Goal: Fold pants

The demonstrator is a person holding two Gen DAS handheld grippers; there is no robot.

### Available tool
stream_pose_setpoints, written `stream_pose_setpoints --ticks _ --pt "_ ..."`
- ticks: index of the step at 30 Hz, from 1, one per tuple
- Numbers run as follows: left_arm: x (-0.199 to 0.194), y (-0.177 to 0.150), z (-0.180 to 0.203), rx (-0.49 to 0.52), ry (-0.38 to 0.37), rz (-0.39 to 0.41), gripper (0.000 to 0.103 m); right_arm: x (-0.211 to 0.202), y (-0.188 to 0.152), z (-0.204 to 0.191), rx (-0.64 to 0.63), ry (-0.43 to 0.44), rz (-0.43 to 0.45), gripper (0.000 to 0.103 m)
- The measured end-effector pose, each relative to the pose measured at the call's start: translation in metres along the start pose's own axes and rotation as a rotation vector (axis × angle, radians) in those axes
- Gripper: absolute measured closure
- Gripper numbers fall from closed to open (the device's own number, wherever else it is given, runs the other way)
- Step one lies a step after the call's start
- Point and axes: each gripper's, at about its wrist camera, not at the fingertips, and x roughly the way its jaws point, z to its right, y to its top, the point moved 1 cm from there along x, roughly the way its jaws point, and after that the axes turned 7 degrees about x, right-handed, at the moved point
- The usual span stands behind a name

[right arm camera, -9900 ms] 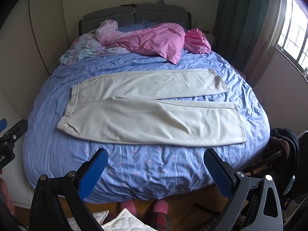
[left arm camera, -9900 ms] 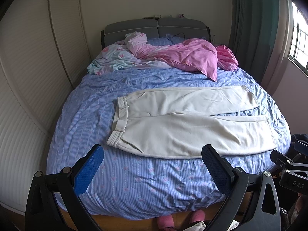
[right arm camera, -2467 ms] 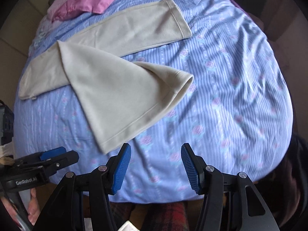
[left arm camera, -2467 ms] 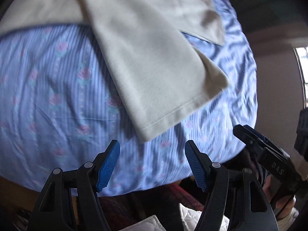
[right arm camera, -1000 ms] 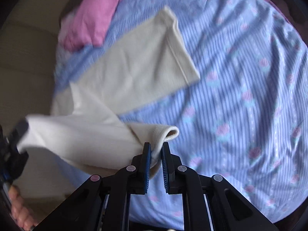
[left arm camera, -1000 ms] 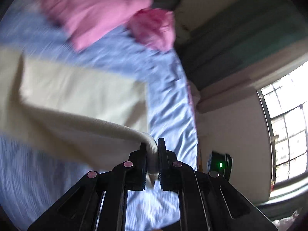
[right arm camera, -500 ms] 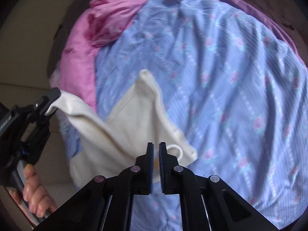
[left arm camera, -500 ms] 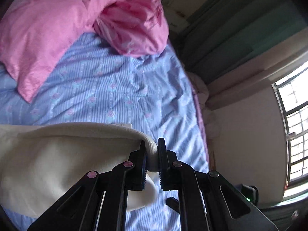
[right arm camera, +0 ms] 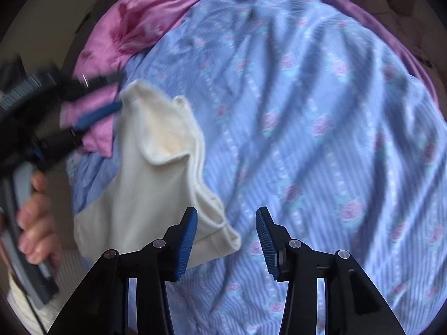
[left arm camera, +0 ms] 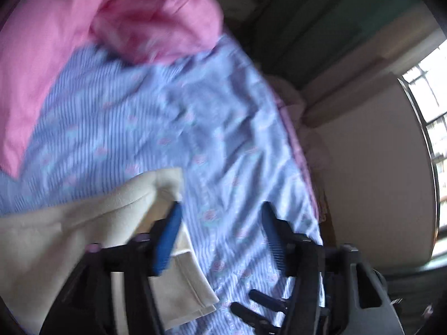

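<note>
The cream pants (right arm camera: 156, 173) lie on the blue striped bed sheet (right arm camera: 321, 128), one leg laid over the other, hems stacked near my right gripper. My right gripper (right arm camera: 226, 240) is open and empty just right of the hem corner. My left gripper (left arm camera: 220, 237) is open and empty, with the pants' hem (left arm camera: 92, 245) under and left of its left finger. The left gripper also shows in the right wrist view (right arm camera: 92, 106), blurred, at the far corner of the hem.
A pink duvet (left arm camera: 92, 36) lies bunched at the head of the bed, also in the right wrist view (right arm camera: 145, 11). A green curtain (left arm camera: 321, 19) and a window (left arm camera: 435, 128) stand past the bed's right edge. The person's hand (right arm camera: 36, 217) holds the left gripper's handle.
Both grippers were shut on the pant leg's hem half a second ago. Both have opened and let the hem drop onto the other leg.
</note>
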Motion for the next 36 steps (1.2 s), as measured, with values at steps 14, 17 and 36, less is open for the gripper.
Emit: stream_pose_setpoints --ticks 14,17,36 --pt "-0.044 -0.201 -0.082 -0.144 0.22 -0.182 0.028 0.042 -0.012 -0.034 -0.321 -0.064 -0.07 0.058" --pt "-0.039 -0.239 -0.098 -0.265 0.201 -0.229 0.029 0.05 -0.01 -0.036 -0.344 -0.073 -0.074 0.058" --pt "-0.062 -0.269 -0.091 -0.374 0.145 -0.173 0.029 0.015 -0.04 -0.052 -0.328 -0.118 -0.135 0.091"
